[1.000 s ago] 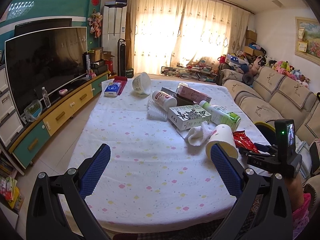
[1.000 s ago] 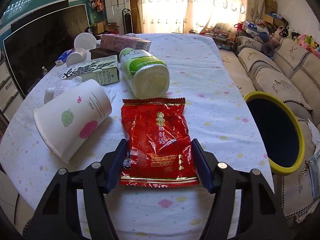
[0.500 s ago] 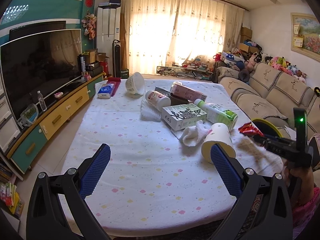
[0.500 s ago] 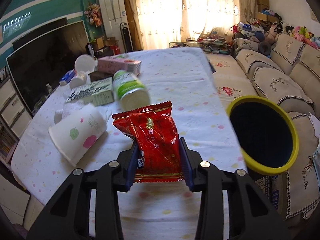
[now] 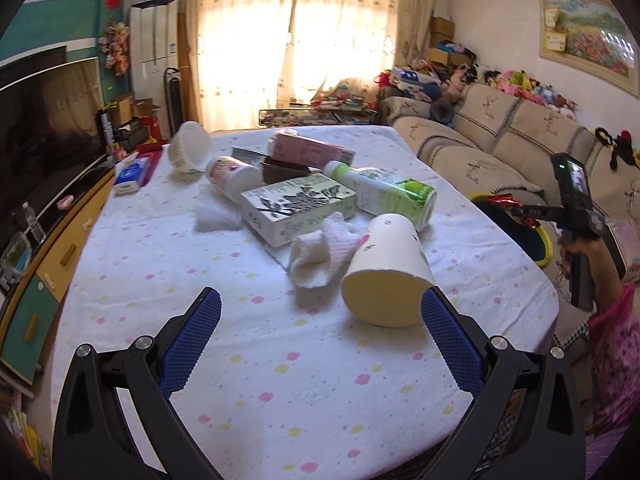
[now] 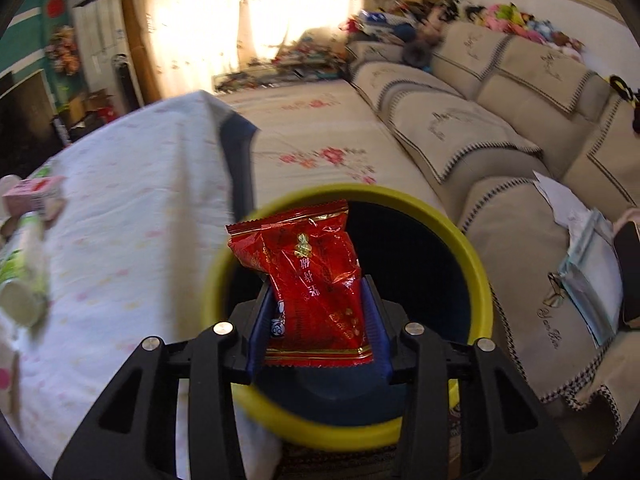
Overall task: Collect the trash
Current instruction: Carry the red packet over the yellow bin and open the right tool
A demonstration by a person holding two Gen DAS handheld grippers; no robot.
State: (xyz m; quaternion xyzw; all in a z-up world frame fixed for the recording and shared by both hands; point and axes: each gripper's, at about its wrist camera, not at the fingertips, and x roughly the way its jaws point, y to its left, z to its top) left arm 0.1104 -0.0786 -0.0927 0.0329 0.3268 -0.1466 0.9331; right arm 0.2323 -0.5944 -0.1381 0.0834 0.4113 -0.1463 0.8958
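Observation:
My right gripper [image 6: 318, 316] is shut on a red snack packet [image 6: 308, 268] and holds it over the dark mouth of a yellow-rimmed bin [image 6: 472, 256] beside the table. The bin [image 5: 544, 240] and the packet [image 5: 505, 201] also show at the right in the left wrist view. My left gripper [image 5: 318, 332] is open and empty above the near end of the table [image 5: 200, 280]. A white paper cup [image 5: 386, 272] lies on its side just ahead of its right finger, next to a crumpled white tissue [image 5: 320, 256].
Further back on the table lie a leaf-print box [image 5: 296, 206], a green bottle [image 5: 384, 192], a pink carton [image 5: 308, 152], a white jar [image 5: 232, 174] and a white bowl [image 5: 188, 152]. A sofa [image 6: 480, 128] runs along the right. A TV cabinet [image 5: 48, 248] stands left.
My right gripper has lifted the red packet off the table and swung it right, over the bin. My left gripper has moved closer to the paper cup.

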